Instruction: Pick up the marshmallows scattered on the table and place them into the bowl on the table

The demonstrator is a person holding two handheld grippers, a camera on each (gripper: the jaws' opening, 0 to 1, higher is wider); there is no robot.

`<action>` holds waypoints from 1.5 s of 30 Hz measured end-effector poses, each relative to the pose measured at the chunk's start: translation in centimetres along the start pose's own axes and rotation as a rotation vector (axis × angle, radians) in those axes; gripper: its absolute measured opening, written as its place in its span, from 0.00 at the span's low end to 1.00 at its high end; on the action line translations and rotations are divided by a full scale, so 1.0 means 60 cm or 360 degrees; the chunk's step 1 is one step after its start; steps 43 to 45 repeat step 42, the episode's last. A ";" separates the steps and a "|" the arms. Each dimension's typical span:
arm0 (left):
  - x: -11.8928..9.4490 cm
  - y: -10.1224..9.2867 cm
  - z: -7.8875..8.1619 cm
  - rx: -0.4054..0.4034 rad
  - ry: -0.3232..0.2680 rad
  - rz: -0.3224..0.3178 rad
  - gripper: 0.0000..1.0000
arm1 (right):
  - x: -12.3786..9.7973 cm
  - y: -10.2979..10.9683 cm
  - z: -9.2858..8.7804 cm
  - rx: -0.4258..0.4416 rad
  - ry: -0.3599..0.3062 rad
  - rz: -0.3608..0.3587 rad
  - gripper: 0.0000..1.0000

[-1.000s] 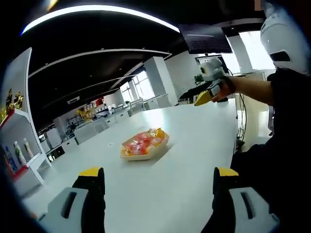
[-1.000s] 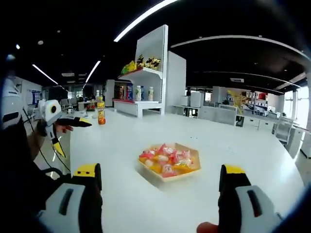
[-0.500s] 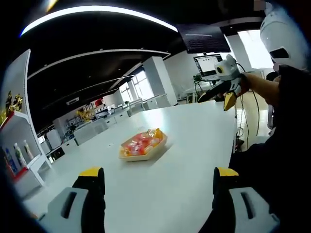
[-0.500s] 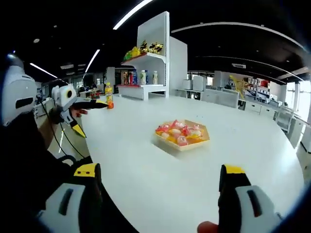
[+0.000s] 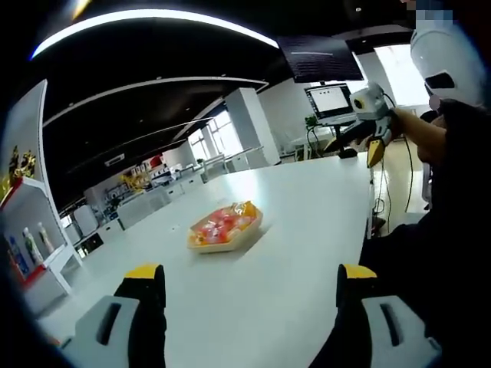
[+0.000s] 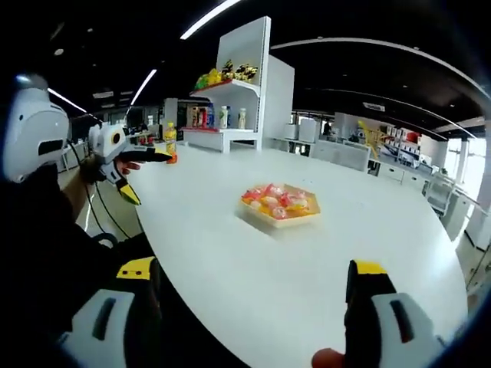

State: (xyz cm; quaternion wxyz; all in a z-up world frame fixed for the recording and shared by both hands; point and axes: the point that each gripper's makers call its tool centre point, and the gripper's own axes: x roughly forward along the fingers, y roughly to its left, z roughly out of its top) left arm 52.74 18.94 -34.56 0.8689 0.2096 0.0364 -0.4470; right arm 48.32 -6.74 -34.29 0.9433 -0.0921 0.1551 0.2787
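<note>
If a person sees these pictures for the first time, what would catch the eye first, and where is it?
Probably the bowl heaped with pink and yellow marshmallows, the one spot of colour out on the wide white table. Next, the left gripper held open above the table's edge, at the left of the right gripper view. Behind, a white shelf carries bottles and yellow things.

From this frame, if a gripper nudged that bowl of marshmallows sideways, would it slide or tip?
Probably slide: the bowl looks low and wide with a flat base, so tipping seems unlikely. The white table looks smooth, and the marshmallows are likely light, so a small push may move it far.
</note>
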 end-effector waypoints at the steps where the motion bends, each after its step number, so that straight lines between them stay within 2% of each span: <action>1: 0.000 -0.001 0.000 0.0002 0.0002 -0.0001 0.91 | 0.000 0.000 0.001 0.0001 -0.0004 0.0002 0.97; 45: -0.007 -0.018 0.008 0.0036 -0.0008 -0.0018 0.91 | 0.003 0.008 -0.014 -0.0038 0.0041 0.0006 0.97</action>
